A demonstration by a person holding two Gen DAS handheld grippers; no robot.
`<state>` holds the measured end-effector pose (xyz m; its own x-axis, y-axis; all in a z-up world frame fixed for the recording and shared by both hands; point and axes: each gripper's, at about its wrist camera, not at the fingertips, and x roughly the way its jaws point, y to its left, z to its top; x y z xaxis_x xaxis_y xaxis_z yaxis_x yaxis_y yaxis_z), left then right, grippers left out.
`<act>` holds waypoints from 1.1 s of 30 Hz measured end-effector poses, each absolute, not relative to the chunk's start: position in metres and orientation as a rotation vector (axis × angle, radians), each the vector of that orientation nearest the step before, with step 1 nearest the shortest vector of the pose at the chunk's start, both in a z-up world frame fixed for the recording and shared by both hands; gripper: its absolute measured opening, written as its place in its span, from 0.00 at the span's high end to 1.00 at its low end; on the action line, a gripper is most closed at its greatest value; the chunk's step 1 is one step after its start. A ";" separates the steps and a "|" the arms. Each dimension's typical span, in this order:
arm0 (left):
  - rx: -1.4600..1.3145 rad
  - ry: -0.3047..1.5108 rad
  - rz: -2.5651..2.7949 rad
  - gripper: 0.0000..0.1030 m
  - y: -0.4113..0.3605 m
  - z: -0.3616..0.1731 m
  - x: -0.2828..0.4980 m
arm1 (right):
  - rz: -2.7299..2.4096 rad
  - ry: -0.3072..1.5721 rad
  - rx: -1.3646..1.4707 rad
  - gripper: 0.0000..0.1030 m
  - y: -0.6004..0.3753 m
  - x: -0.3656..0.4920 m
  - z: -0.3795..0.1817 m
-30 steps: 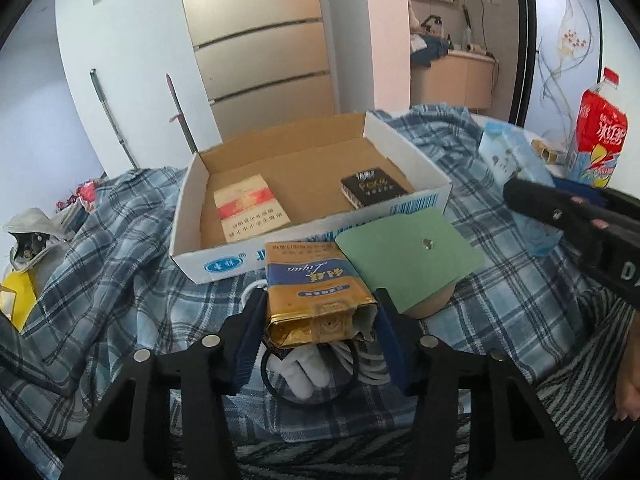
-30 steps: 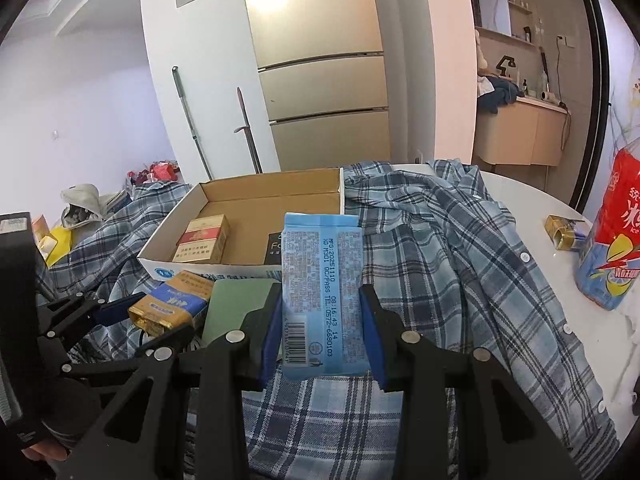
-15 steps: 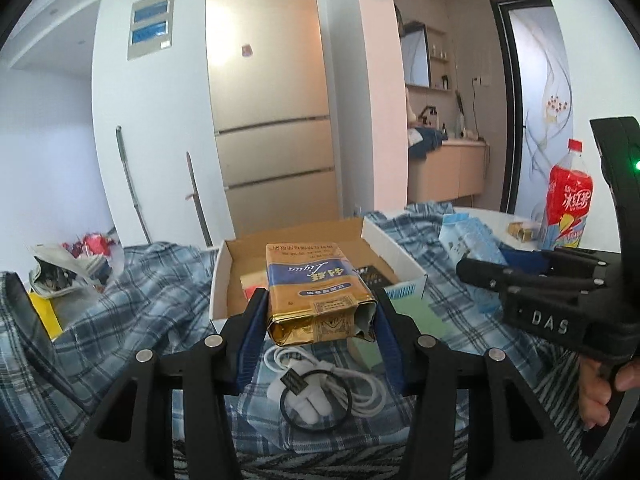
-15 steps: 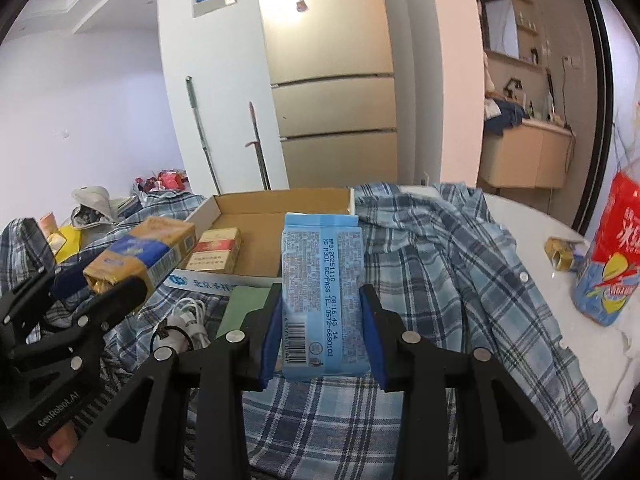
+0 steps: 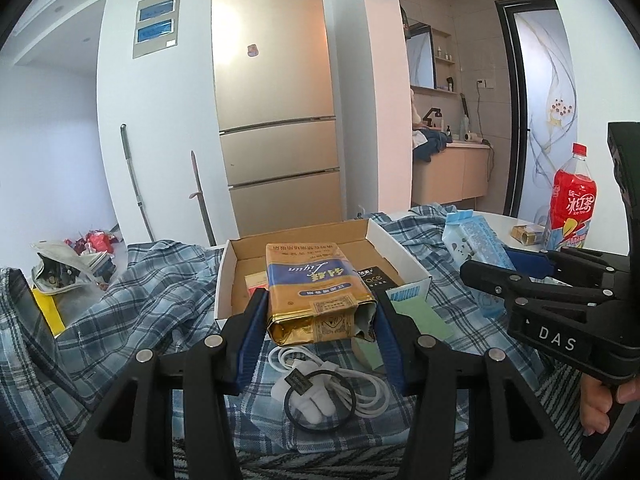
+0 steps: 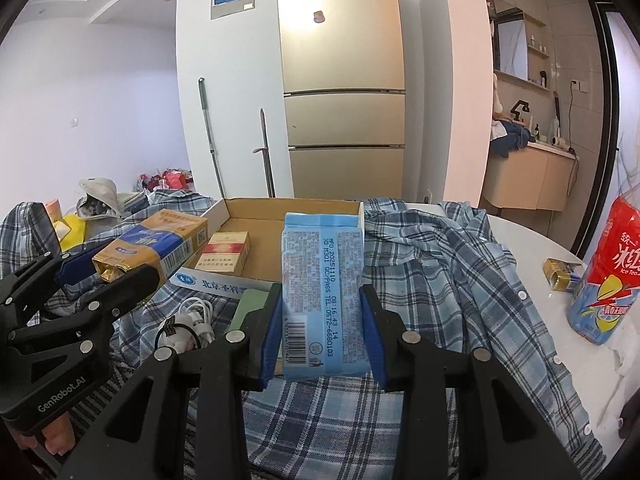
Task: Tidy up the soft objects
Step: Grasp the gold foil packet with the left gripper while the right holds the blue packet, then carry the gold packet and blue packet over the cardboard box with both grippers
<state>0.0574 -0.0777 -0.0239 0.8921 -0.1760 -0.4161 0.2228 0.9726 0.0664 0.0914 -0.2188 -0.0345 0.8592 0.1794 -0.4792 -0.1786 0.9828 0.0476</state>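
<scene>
The left gripper point(image 5: 320, 316) has its blue fingers point(image 5: 252, 328) squeezed on a gold pack point(image 5: 316, 292). The pack is up in the air, in front of the open box point(image 5: 396, 248). One end of the pack is torn and crinkly.

The right gripper point(image 6: 322, 320) has its fingers point(image 6: 370, 328) squeezed on a light blue pack point(image 6: 322, 280). This pack stands up tall between the fingers, and it is up in the air too, just in front of the box. It has small print and a bar code on it.

The box sits on a blue checked shirt point(image 6: 460, 276) that is spread over the counter point(image 6: 532, 248). Inside the box lie a red and cream pack point(image 6: 226, 258) and a black pack point(image 5: 374, 276), well apart from each other.

Under the left gripper, a white cable point(image 5: 360, 388) lies coiled on the shirt with a black ring point(image 5: 320, 400) on top of it. A green pad point(image 5: 416, 312) lies just beside the box.

On the right, a red bottle point(image 6: 612, 268) stands on the counter. A small gold pack point(image 6: 560, 276) lies near it.
</scene>
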 end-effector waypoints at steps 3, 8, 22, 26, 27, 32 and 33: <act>0.112 0.420 -0.202 0.48 -0.078 -0.023 0.057 | 0.189 0.502 0.000 0.65 -0.219 0.092 -0.034; 0.112 0.415 -0.200 0.48 -0.077 -0.023 0.057 | 0.189 0.502 -0.001 0.65 -0.220 0.092 -0.034; 0.130 0.404 -0.131 0.48 -0.074 -0.018 0.053 | 0.185 0.499 -0.014 0.65 -0.218 0.087 -0.028; 0.137 0.355 -0.106 0.48 -0.073 0.001 0.042 | 0.195 0.508 -0.027 0.65 -0.217 0.084 -0.016; 0.133 0.341 -0.097 0.48 -0.072 0.006 0.040 | 0.188 0.500 -0.029 0.65 -0.217 0.082 -0.012; 0.101 0.282 -0.085 0.48 -0.065 0.039 0.038 | 0.201 0.475 -0.010 0.65 -0.222 0.079 0.016; 0.098 0.271 -0.085 0.48 -0.064 0.044 0.037 | 0.192 0.460 -0.022 0.65 -0.221 0.079 0.022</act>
